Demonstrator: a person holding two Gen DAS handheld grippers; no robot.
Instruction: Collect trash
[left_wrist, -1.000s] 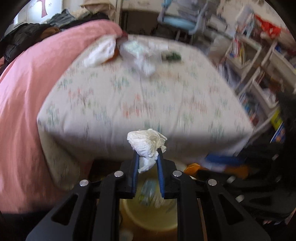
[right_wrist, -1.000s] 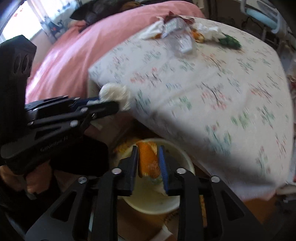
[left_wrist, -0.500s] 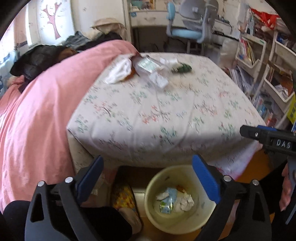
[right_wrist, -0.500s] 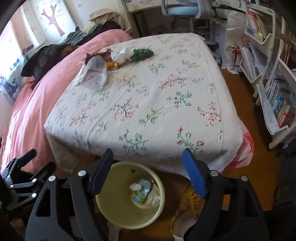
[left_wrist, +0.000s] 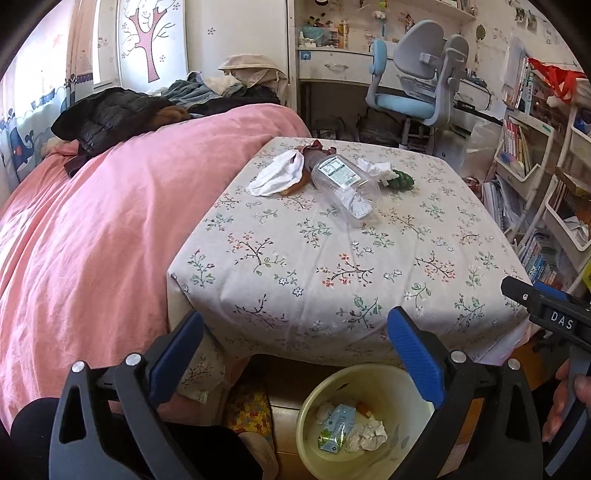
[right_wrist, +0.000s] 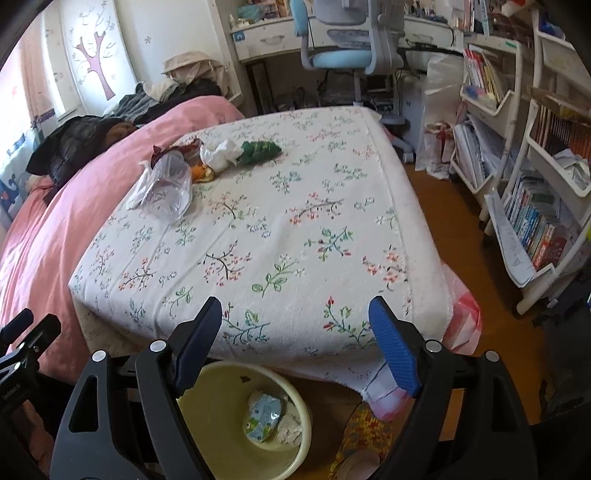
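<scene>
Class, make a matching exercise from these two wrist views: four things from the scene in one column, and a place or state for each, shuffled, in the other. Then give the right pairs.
Things:
1. clear plastic bottle
2. yellow bin
3. crumpled paper ball
4. left tongs

Places or states:
A. on the floor below the table edge
B. open, holding nothing
C. lying on its side on the floral cloth
D. inside the bin

Pairs: 1-C, 2-A, 3-D, 4-B

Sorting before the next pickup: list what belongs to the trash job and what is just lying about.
Job:
clear plastic bottle
white crumpled tissue
green wrapper
yellow bin

Lying about:
black jacket
desk chair
books
</scene>
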